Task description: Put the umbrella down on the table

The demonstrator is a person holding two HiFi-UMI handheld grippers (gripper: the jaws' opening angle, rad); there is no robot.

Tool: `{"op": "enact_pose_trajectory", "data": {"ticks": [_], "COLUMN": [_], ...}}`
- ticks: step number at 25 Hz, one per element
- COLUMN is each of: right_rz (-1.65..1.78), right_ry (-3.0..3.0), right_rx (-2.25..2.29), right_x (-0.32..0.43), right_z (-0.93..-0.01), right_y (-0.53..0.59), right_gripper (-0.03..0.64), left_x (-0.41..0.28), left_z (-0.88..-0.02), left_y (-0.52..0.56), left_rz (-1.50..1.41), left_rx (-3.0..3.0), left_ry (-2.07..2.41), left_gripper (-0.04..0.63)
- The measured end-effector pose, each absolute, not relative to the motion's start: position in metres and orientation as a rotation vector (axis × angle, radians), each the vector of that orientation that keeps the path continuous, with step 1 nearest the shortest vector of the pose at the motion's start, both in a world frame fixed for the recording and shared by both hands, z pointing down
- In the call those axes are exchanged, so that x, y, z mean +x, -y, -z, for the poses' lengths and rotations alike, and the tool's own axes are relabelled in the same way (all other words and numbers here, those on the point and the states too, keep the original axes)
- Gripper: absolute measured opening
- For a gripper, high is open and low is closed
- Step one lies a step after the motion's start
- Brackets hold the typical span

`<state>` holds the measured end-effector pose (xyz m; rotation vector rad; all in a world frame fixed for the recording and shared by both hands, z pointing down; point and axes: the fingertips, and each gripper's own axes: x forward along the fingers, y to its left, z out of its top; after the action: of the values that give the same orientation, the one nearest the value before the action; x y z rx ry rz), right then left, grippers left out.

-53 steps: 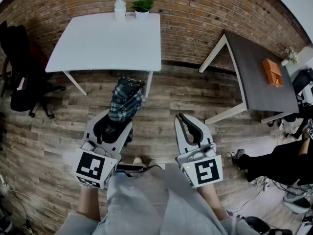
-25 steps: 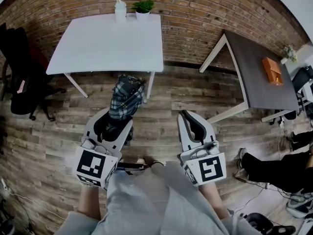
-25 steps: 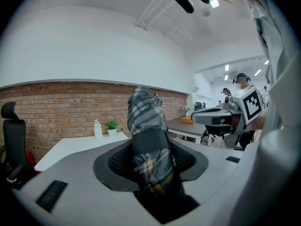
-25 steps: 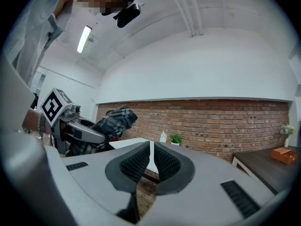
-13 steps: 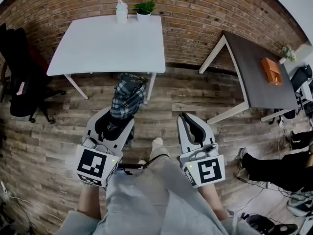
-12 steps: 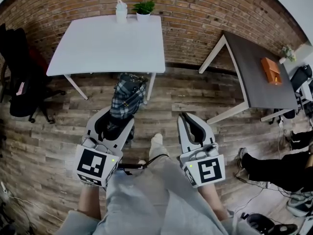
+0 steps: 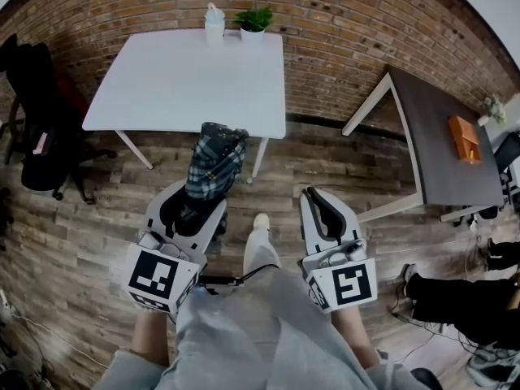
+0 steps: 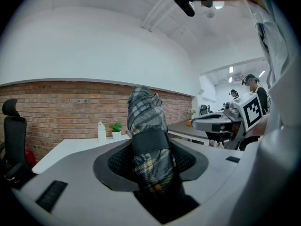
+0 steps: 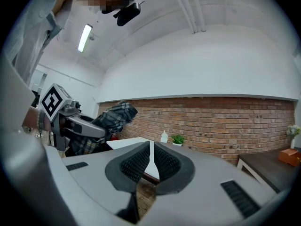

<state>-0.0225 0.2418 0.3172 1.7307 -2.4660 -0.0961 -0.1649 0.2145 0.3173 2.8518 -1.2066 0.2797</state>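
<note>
The left tool (image 7: 195, 205) grips one folded umbrella (image 7: 215, 157), its ribbed black pads pressed against the soft plaid fabric in grey, dark green and yellow. A plain dark strap wraps the bundle just ahead of the pads, and the crumpled blunt end sticks out forward and upward beyond the tool's tips. The umbrella is held in the air over the wood-plank floor (image 7: 97, 218), short of the white bench (image 7: 187, 80) that lies ahead of the left tool. The right tool (image 7: 311, 195), beside the left and well apart from it, has its two textured pads drawn together to a thin slit with nothing between them. There are two benches: the smooth white rectangular one on slim white legs, and a dark-topped one (image 7: 451, 145) ahead and to the right of the right tool. At the white bench's far edge, against the red brick wall (image 7: 341, 31), stand one white bottle (image 7: 214, 24) and one small leafy potted plant (image 7: 256, 20). One orange box (image 7: 465, 139) rests on the dark bench.
</note>
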Motion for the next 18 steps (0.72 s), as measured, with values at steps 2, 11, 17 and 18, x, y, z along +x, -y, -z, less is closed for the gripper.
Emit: {"op": "enact_pose_trajectory", "data": {"ticks": [2, 11, 17, 18], "right_rz": [0.084, 0.051, 0.041, 0.042], "right_ry": [2.477, 2.519, 2.55, 2.555], "right_rx": [1.71, 1.638, 1.576, 1.564], "right_x": [-0.02, 0.02, 0.053, 0.059], "right_z": [-0.315, -0.317, -0.317, -0.317], "right_y": [-0.215, -0.099, -0.01, 0.004], "right_gripper": [0.057, 0.057, 0.057, 0.057], "left_x": [-0.162, -0.125, -0.088, -0.082], "left_z": [-0.314, -0.315, -0.315, -0.315], "left_y": [-0.19, -0.087, -0.004, 0.01], "left_rz": [-0.291, -0.332, -0.315, -0.315], "left_rx": [2.835, 2.78, 2.752, 2.744], "left_ry": [1.226, 1.281, 1.303, 1.309], "left_gripper": [0.229, 0.229, 0.229, 0.229]}}
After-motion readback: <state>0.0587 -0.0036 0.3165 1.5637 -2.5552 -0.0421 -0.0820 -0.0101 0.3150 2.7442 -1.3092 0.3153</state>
